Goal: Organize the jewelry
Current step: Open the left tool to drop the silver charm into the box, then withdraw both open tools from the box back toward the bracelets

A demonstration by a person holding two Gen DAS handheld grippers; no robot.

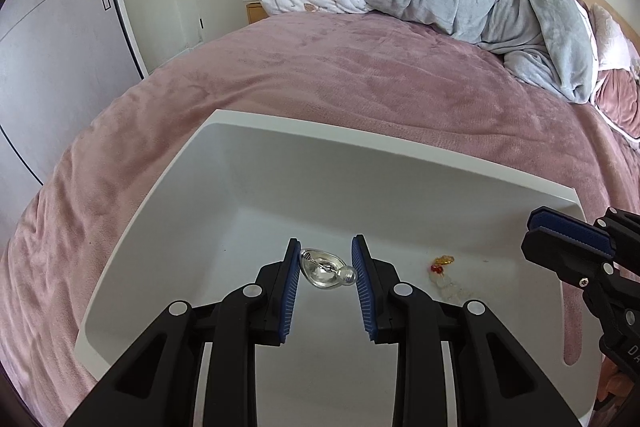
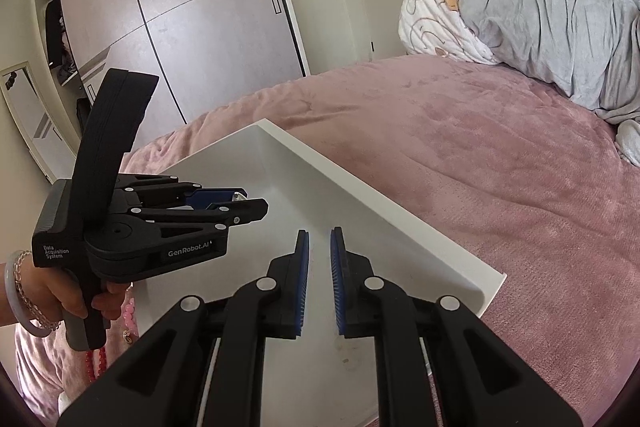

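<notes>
Two grippers work over a white tray (image 1: 132, 227) that sits on a pink-covered bed (image 1: 360, 83). In the left wrist view, the left gripper (image 1: 326, 267) stands with its blue pads wide apart and a silver piece (image 1: 326, 269) lying between them on the tray floor. It looks like a small dished ornament with a round bead at one end. I cannot tell for certain whether either pad touches it: the left pad seems to meet its edge, and the bead sits just beside the right pad.

That piece's long axis runs roughly from 10 o'clock to 4 o'clock in this view, slanted across the gap rather than square to it. My judgement is that the coming move turns on this: if the pads close, they would meet the piece near its two ends, so it may swivel or skid on the smooth tray.

A second item, a small red, gold and pale charm (image 1: 442, 269), lies on the tray floor at about 3 o'clock from the silver piece, well apart from it. The right gripper (image 1: 532, 229) hangs above the tray rim at 2 o'clock from that charm, and is the nearer tool to it.

In the right wrist view, the right gripper's (image 2: 319, 255) pads stand at a narrow gap with nothing between them, over the tray's near edge.
</notes>
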